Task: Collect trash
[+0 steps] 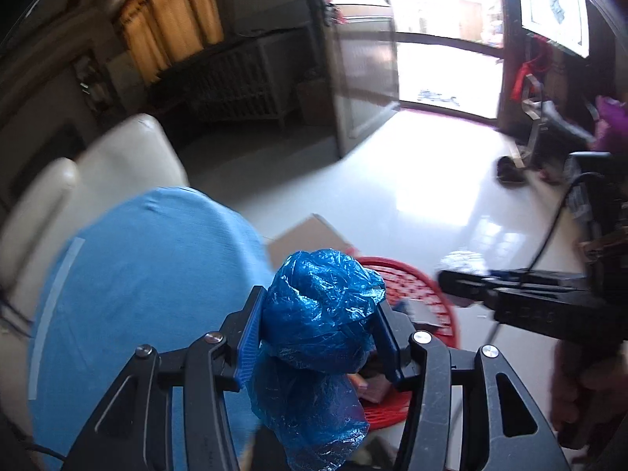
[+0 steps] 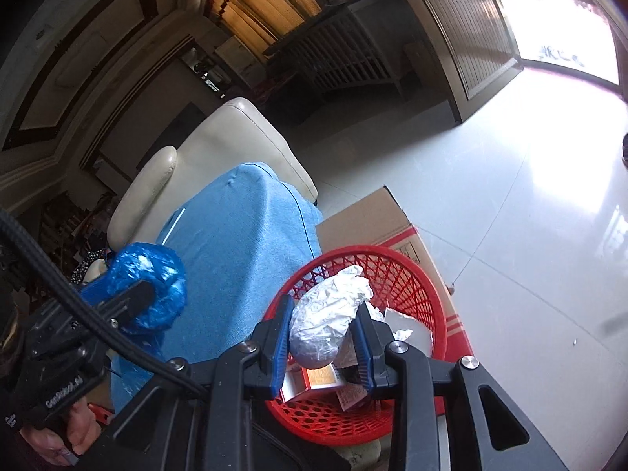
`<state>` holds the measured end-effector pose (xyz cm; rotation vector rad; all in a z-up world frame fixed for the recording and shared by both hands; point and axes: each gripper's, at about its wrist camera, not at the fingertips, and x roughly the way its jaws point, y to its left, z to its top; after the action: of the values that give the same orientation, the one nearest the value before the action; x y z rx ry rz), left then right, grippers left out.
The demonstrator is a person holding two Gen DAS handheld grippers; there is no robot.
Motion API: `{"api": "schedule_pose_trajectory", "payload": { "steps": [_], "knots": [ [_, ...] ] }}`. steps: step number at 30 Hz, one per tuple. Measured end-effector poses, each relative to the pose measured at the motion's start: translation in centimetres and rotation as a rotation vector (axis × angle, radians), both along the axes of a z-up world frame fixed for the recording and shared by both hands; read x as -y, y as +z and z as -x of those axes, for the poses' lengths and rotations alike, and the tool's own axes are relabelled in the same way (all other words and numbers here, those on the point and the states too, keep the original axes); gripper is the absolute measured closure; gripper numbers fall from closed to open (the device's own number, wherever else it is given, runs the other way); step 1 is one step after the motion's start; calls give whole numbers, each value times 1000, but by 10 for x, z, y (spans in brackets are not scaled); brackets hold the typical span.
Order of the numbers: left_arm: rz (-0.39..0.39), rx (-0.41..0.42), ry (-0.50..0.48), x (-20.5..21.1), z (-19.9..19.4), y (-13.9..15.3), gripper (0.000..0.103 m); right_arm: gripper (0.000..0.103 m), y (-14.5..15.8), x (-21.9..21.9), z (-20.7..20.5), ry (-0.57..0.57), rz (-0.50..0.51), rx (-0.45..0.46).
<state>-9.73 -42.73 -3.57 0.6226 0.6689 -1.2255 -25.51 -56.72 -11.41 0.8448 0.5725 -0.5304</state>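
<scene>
While the left gripper [image 1: 318, 337] clamps a crumpled blue plastic bag [image 1: 318, 306], the right gripper [image 2: 322, 337] grips a white paper wad [image 2: 329, 318] over the red basket [image 2: 408, 274].

Basket [image 1: 428, 298] half hidden behind blue bag [image 1: 318, 306].

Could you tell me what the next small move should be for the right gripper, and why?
Probably open the right gripper and let go of the crumpled white wad. Its fingers are closed on the wad right above the red basket, which already holds other scraps, so the wad should drop inside. The left gripper, gripping the blue plastic bag, looks farther from the opening.
</scene>
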Motion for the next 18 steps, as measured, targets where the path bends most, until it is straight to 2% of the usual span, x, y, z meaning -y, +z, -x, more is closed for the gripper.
{"api": "schedule_pose_trajectory", "payload": {
  "steps": [3, 6, 11, 14, 18],
  "knots": [
    [-24, -176, -54, 6, -11, -17, 46, 68, -19, 8, 1, 0, -91, 25],
    [-54, -250, -18, 3, -25, -30, 46, 40, -38, 14, 0, -10, -199, 51],
    [-14, -198, 80, -23, -52, -18, 45, 39, -32, 10, -8, -15, -167, 48],
    [36, -103, 166, -51, -71, 0, 38, 39, -21, 7, -15, 1, -142, 57],
    [73, 57, 333, -99, -96, 23, 32, 39, -3, -11, -37, 70, -85, 64]
  ]
}}
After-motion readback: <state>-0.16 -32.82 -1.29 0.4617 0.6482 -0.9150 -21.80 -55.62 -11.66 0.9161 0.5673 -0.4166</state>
